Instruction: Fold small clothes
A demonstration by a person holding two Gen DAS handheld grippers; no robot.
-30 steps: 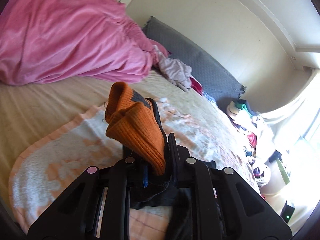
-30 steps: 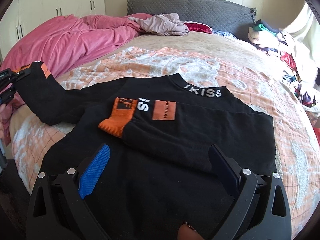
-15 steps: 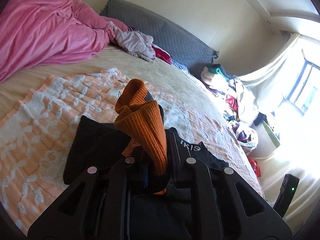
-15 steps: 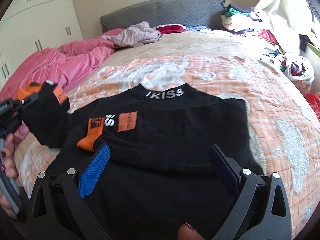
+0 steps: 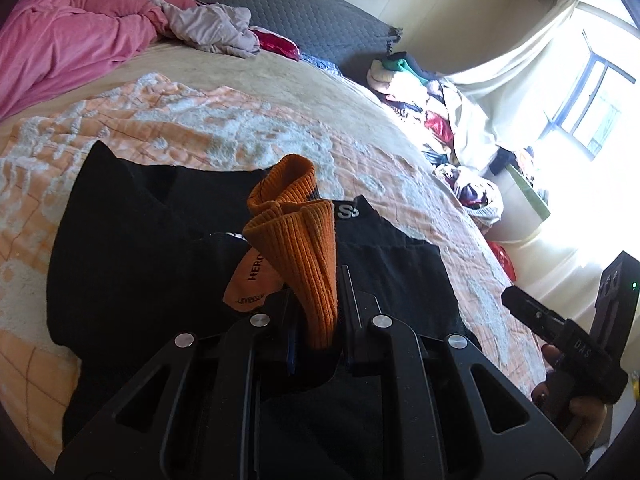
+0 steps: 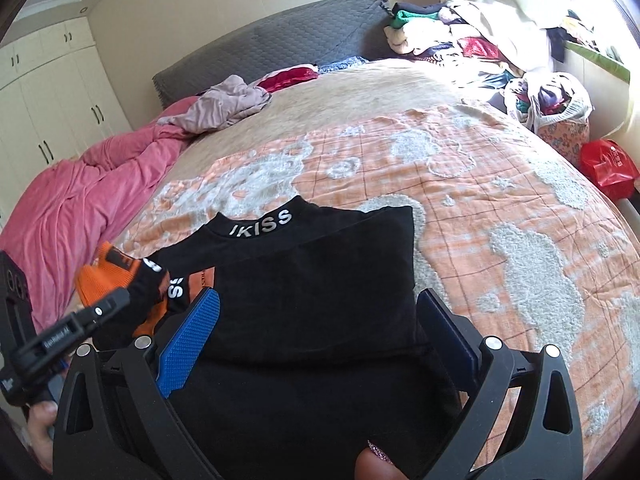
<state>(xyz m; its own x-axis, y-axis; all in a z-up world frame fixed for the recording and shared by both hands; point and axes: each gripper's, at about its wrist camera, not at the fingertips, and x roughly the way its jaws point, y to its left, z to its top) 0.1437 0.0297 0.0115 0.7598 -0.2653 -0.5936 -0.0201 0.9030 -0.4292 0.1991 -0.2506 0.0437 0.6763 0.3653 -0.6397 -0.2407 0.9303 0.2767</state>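
Left wrist view puts your left gripper (image 5: pixel 316 316) at the lower centre of the frame, its jaws clamped on the orange cuff (image 5: pixel 298 240) of the black sweater (image 5: pixel 132 240). The ribbed cuff stands up out of the jaws, with an orange label reading HERO just to its left. The sweater lies spread on the orange and white blanket (image 5: pixel 200 120) that covers the bed, filling the lower middle of that frame, its collar showing white letters behind the cuff. At the lower right edge you see your right hand (image 5: pixel 576 404) around the other tool's handle.

From the right wrist view, your right gripper (image 6: pixel 320 328) sits low in the frame with its jaws wide apart over the sweater's body, blue pads (image 6: pixel 192 340) bare and nothing pressed between them. The collar (image 6: pixel 260 222), lettered IKISS, lies at centre frame. At the left edge the held sleeve crosses toward the body, lifted off the fabric. A pink duvet (image 6: pixel 80 200) is bunched at the left, and a pile of clothes (image 6: pixel 460 36) fills the upper right.
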